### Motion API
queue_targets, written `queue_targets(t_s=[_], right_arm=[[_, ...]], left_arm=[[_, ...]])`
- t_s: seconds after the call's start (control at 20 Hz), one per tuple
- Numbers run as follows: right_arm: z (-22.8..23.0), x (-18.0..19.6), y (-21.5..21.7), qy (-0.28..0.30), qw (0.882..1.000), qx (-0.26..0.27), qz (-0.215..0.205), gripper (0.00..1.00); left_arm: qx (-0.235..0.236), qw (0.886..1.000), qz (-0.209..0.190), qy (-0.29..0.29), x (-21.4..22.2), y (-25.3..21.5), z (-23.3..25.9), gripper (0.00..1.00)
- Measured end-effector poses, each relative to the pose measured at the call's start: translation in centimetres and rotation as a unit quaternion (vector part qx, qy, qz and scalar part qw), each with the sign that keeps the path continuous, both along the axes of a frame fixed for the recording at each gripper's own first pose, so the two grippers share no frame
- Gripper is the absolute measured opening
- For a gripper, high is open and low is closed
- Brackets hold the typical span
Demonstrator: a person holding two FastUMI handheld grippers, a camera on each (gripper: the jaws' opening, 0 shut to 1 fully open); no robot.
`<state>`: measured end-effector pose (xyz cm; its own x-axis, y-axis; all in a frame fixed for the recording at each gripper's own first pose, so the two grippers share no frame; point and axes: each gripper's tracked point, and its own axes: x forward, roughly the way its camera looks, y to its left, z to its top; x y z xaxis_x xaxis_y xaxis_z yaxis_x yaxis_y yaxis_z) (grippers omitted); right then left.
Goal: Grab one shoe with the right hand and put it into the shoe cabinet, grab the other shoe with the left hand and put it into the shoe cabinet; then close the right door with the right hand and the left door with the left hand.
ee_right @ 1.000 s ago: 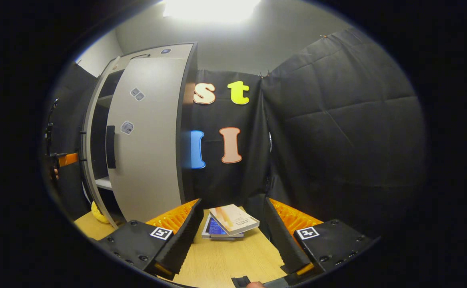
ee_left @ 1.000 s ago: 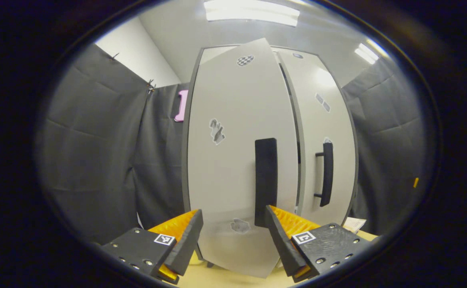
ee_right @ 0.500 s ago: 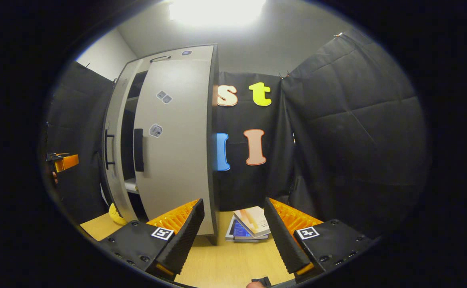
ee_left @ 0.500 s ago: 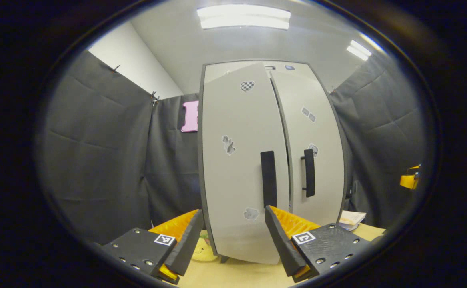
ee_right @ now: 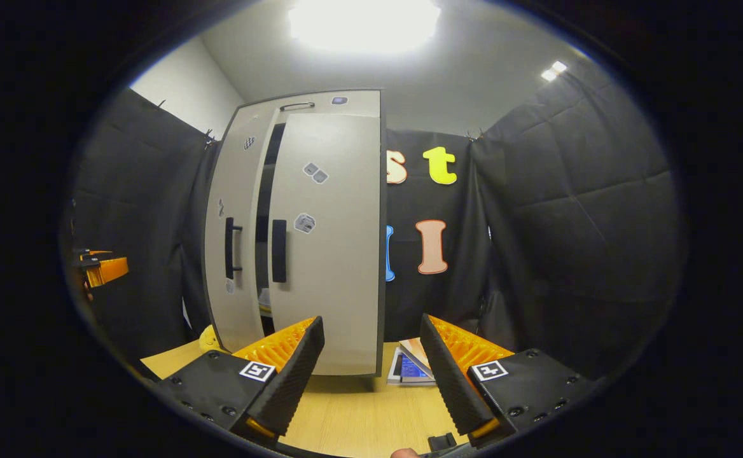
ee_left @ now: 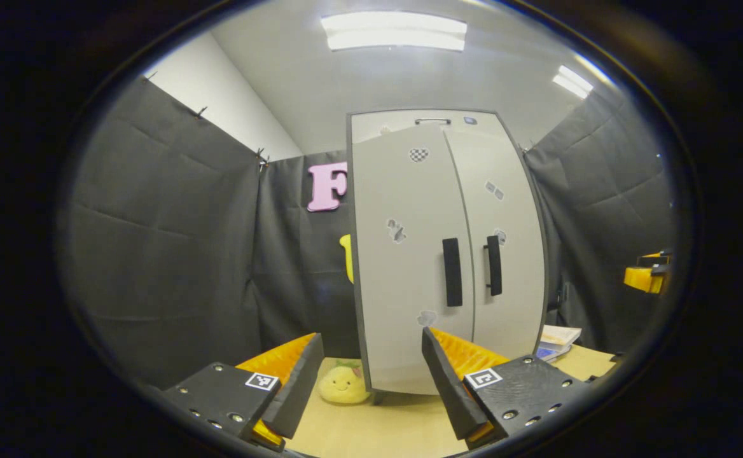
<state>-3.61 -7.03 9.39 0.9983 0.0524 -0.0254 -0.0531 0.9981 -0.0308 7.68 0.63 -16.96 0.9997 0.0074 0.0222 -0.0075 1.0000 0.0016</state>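
Observation:
The grey shoe cabinet (ee_left: 409,254) stands upright on the table, ahead of my left gripper (ee_left: 368,381), which is open, holds nothing and is a short way off. In the left gripper view its two doors meet at a thin seam, with the black handles (ee_left: 451,271) side by side. In the right gripper view the right door (ee_right: 333,242) lies flush with the cabinet's side, and a narrow dark gap (ee_right: 263,210) shows beside the left door (ee_right: 235,210). My right gripper (ee_right: 368,375) is open and empty, back from the cabinet. The left gripper (ee_right: 101,267) also shows far left.
A yellow plush toy (ee_left: 344,385) sits at the cabinet's left foot on the wooden table (ee_right: 352,413). A small stack of books (ee_right: 413,366) lies to the cabinet's right. Black cloth walls close in on both sides. The right gripper (ee_left: 648,277) shows at the far right.
The left door has swung from well open to nearly shut. My left gripper has drawn back from it. The right gripper has pulled back and turned towards the cabinet.

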Motion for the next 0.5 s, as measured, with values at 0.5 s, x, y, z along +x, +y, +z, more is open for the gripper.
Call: queue_targets(t_s=[0.5], right_arm=[[0.0, -2.1, 2.5, 0.003, 1.0, 0.0, 0.01, 0.96]], left_arm=[[0.001, 1.0, 0.013, 0.0, -2.7, 3.1, 0.2, 0.9]])
